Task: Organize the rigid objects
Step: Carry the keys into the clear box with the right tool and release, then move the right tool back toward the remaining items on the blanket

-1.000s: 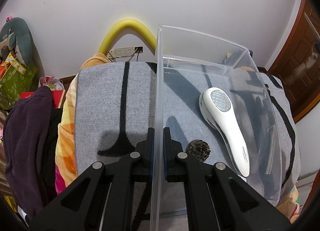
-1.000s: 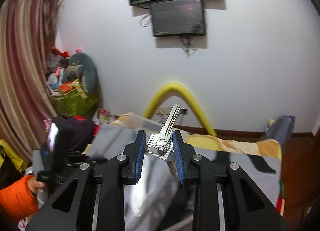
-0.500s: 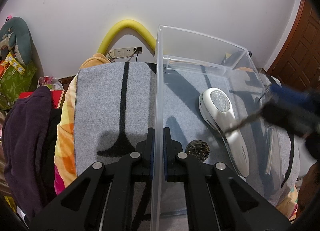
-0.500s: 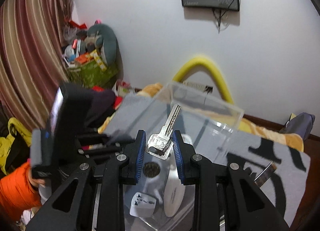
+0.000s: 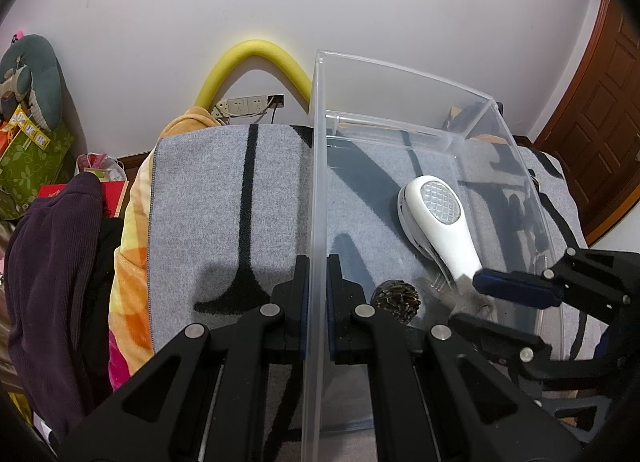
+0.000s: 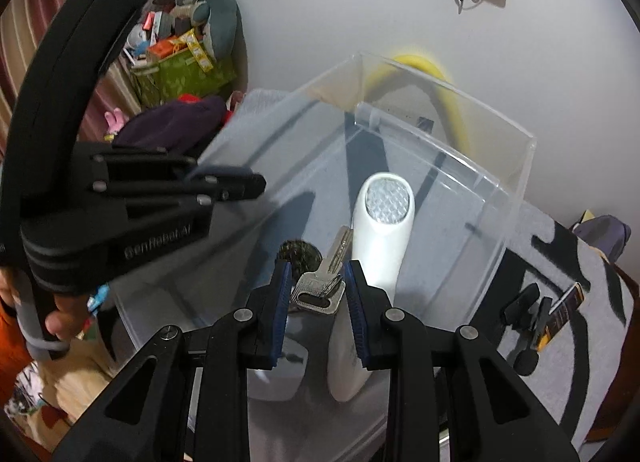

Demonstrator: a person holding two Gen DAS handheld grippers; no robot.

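We see left gripper (image 5: 316, 294) clamped on near wall of clear plastic bin (image 5: 408, 76), at 6 o'clock of its view. Right gripper (image 6: 316, 294) spread apart over bin. Silver key (image 6: 320, 286) between its blue pads (image 6: 280, 302); contact with them we cannot tell. Inside bin: white lint shaver (image 6: 380, 238) at 12 o'clock of key, pinecone (image 5: 397, 299) at 10 o'clock. Bin on grey blanket (image 5: 224, 214).
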